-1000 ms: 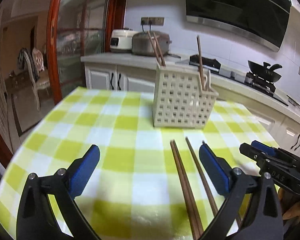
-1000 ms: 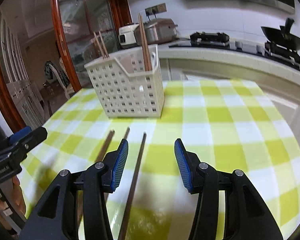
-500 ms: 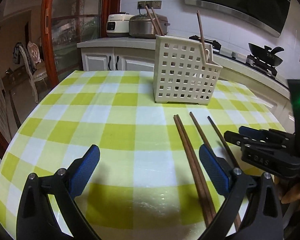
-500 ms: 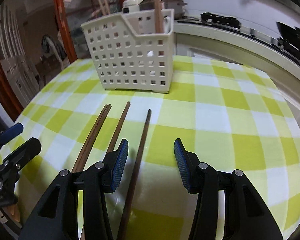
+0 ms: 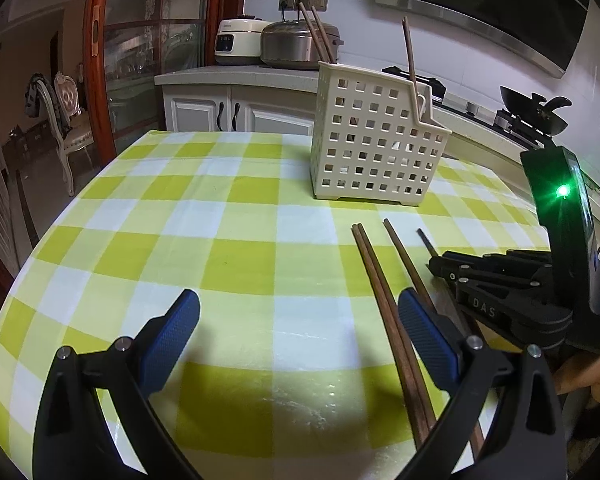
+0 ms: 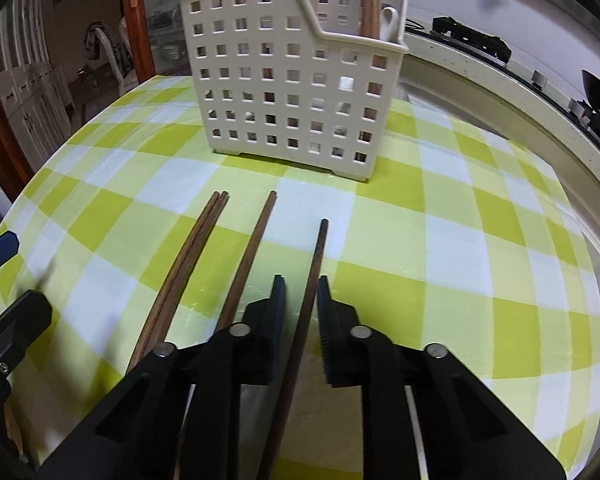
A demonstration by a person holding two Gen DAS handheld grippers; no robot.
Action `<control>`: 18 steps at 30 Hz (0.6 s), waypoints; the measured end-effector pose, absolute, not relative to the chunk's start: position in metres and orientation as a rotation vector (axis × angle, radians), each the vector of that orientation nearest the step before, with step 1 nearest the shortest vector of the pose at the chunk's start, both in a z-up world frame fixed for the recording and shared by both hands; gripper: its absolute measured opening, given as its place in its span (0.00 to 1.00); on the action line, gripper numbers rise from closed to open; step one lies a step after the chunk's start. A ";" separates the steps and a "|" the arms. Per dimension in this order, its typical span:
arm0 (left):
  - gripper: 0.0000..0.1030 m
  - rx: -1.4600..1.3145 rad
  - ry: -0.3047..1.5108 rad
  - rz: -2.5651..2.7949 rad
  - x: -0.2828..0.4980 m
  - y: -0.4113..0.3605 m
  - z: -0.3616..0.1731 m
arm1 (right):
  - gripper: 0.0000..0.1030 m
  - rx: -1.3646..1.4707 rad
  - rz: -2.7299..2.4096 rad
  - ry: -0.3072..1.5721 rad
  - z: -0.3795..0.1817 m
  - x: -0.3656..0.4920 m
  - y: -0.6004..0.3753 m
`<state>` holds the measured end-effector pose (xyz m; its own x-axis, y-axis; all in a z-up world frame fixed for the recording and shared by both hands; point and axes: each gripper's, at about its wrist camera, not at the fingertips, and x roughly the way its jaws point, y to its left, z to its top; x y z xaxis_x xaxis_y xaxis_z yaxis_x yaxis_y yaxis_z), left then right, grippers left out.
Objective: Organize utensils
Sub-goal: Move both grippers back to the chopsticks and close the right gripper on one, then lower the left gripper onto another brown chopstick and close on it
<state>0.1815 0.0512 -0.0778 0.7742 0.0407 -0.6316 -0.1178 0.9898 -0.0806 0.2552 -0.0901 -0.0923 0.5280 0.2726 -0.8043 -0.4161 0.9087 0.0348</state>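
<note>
The right gripper (image 6: 301, 300) is closed on the rightmost chopstick (image 6: 315, 272), which is held between its two dark pads close to the middle of its length; its far tip is pointed toward the basket. The chopstick is seen low over the checked tablecloth (image 6: 480, 248), and whether it is already raised cannot be told.

Just beside it, on its left, a single chopstick (image 6: 252, 252) is lying on the cloth, and further left a pair of chopsticks (image 6: 188, 264) is lying side by side, touching each other. All are placed near the front edge of the table.

The left gripper (image 5: 296, 320) is held with its jaws wide apart and nothing between them, over the cloth to the left of the pair.

The white perforated basket (image 6: 284, 92) is standing upright toward the far edge of the table. Some chopsticks are already standing in it, and a white handle is seen in its lower compartment.

The task is judged to be partly done: one chopstick is gripped, and three more are left on the table to be carried into the basket.
</note>
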 end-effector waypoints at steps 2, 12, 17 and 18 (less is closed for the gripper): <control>0.93 -0.117 0.688 0.077 0.182 0.049 -0.078 | 0.06 -0.150 0.419 0.925 -0.093 0.253 -0.095; 0.80 -0.053 0.802 0.066 0.218 0.029 -0.090 | 0.05 -0.036 0.402 0.930 -0.094 0.245 -0.133; 0.74 -0.021 0.865 0.068 0.242 0.019 -0.101 | 0.05 -0.001 0.417 0.935 -0.094 0.242 -0.143; 0.72 -0.020 0.871 0.071 0.244 0.018 -0.102 | 0.05 0.002 0.421 0.935 -0.095 0.242 -0.143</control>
